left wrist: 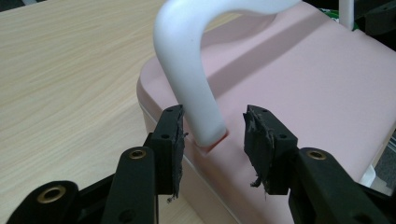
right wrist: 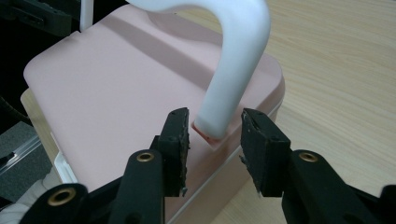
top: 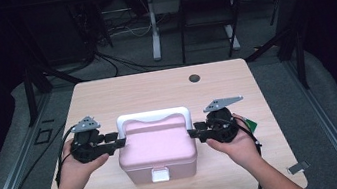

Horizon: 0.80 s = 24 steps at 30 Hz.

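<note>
A pale pink plastic box (top: 157,149) with a white arched handle (top: 152,116) is sitting in the middle of the light wooden tabletop (top: 155,89). The left gripper (top: 119,143) is reaching its left end and the right gripper (top: 192,133) its right end, jaws pointing inward at the handle's feet.

Matt pink plastic box (top: 157,149) on wood-grain table (top: 155,89)

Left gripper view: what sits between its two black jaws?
The foot of the white handle, where it enters the pink box. The left gripper stands open around it, the left pad close against it, a gap at the right one.
</note>
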### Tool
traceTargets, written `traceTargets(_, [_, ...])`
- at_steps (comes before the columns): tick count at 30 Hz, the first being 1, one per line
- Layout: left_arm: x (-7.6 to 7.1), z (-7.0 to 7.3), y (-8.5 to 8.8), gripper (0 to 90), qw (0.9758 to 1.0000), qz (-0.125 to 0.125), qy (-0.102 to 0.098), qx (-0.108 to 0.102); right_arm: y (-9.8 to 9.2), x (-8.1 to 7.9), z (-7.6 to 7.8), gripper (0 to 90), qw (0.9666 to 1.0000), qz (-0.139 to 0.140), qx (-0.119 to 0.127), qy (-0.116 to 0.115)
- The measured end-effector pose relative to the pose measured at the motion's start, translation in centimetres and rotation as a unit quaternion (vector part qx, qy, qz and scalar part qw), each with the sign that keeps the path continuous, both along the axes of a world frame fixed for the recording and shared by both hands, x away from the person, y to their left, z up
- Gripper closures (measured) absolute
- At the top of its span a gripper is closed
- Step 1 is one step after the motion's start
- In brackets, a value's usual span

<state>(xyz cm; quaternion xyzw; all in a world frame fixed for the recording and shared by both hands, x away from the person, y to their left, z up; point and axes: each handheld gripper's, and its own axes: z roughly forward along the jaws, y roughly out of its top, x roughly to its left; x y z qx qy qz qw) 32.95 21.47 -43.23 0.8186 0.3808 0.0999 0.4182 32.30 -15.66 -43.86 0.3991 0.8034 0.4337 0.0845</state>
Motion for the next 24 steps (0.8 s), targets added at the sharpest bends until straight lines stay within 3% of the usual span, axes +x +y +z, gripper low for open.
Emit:
traceTargets(4, [0.5,-0.2,0.0,57.9,0.9999,0.0,0.012,-0.003,0.3,0.5,-0.1,60.3,1.0,0.001,0.005,0.002])
traceTargets(11, [0.9,-0.4,-0.4,58.0,0.9999,0.001,0.011,-0.009,0.7,1.1,-0.2,60.6,0.9999,0.01,0.011,0.003])
traceTargets(24, [-0.4,0.0,-0.2,64.9,0.9998,-0.008,-0.015,0.002,0.7,0.1,0.1,68.9,0.9994,0.02,0.001,-0.027])
